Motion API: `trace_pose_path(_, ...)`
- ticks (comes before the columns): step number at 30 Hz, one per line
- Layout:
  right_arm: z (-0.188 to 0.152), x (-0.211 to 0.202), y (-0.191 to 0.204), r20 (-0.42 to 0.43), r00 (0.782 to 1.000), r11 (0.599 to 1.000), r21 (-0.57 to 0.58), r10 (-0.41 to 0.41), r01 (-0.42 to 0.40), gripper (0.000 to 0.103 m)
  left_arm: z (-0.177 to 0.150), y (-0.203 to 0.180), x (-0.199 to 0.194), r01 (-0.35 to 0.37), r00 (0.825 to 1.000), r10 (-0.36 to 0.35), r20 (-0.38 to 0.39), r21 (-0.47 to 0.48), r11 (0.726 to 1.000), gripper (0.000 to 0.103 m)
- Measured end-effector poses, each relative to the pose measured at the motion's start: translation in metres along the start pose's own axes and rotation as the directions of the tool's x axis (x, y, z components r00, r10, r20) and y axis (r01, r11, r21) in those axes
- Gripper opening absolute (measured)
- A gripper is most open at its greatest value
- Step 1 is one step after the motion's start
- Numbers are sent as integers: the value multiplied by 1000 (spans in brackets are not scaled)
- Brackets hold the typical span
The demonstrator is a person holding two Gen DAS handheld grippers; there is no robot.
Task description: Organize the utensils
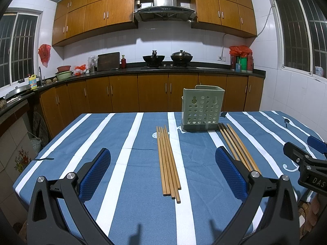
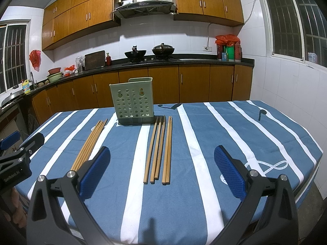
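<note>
Both claws spread wide and holding nothing: left claw low over the near edge of the table, right claw likewise. From the left wrist view, one bundle of chopsticks dead ahead at 12 o'clock between the blue pads, a second bundle at about 1 o'clock, partly hidden behind the right-hand pad. Green perforated holder upright farther back, between the two bundles, just beyond their far tips. Nothing in the holder yet, as far as visible (interior mostly hidden). Likely trouble from here: round sticks lying loose side by side, so a pinch across the bundle could roll some out and leave a partial grab. Closing too low could snag the striped cloth and drag it. Tipping a long bundle into the light holder off-centre could knock it over.
</note>
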State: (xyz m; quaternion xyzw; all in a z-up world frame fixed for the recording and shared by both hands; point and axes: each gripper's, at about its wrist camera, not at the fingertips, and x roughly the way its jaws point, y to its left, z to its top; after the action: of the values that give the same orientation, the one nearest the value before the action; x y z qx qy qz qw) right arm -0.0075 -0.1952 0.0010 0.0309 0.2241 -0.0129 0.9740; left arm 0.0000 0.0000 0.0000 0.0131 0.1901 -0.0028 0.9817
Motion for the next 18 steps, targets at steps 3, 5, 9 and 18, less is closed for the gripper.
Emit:
trace_pose_path(3,0,0,0,0,1000,1000,0,0,0,99,0,0,0,0,1000,0,0,0,1000,101)
trace_pose_path(5,0,0,0,0,1000,1000,0,0,0,99,0,0,0,0,1000,0,0,0,1000,101)
trace_pose_path(9,0,1,1,0,1000,1000,0,0,0,99,0,0,0,0,1000,0,0,0,1000,101)
trace_pose_path(18,-1,1,1,0,1000,1000,0,0,0,99,0,0,0,-1,1000,1,-1,0,1000,101)
